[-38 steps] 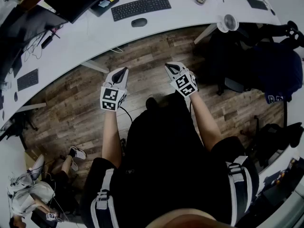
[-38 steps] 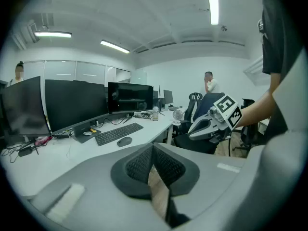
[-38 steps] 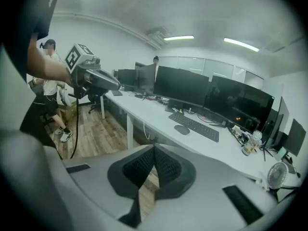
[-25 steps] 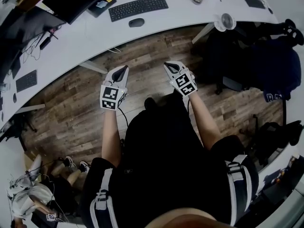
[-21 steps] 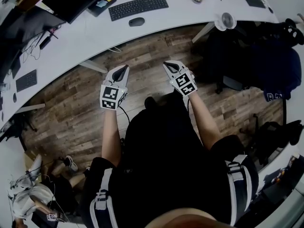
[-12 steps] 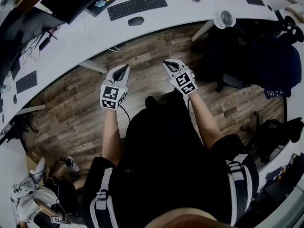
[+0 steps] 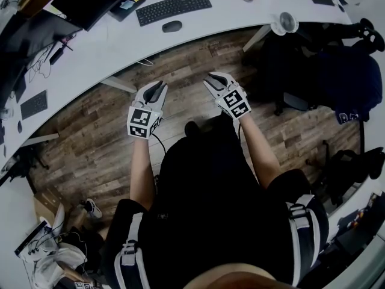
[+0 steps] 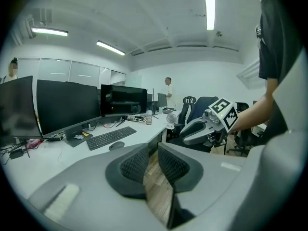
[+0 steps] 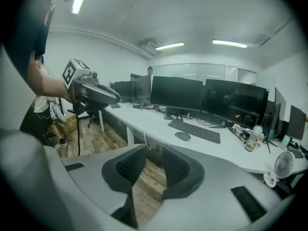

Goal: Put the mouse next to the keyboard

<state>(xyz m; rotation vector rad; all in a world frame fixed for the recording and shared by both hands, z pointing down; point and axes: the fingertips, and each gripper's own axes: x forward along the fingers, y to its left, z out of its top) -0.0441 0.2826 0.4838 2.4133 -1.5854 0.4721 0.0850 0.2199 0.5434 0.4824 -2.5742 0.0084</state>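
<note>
One dark, smooth oval mouse (image 7: 172, 26) lies on the curved white worktop (image 7: 120, 47), just beside the near long edge of the flat black keyboard (image 7: 174, 8). Its long axis runs roughly along that edge; which end is its front cannot be told. The two grippers, left gripper (image 7: 157, 88) and right gripper (image 7: 212, 79), hang over the wood-plank floor (image 7: 180, 65). The jaws of each have just been opening, slightly apart, with nothing between them.

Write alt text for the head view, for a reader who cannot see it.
Seen from above, a person holds the left hand-held gripper and right hand-held gripper over a wood floor, both empty, their jaws having just opened slightly. Ahead, on a white desk, a black mouse lies in front of a black keyboard.
</note>
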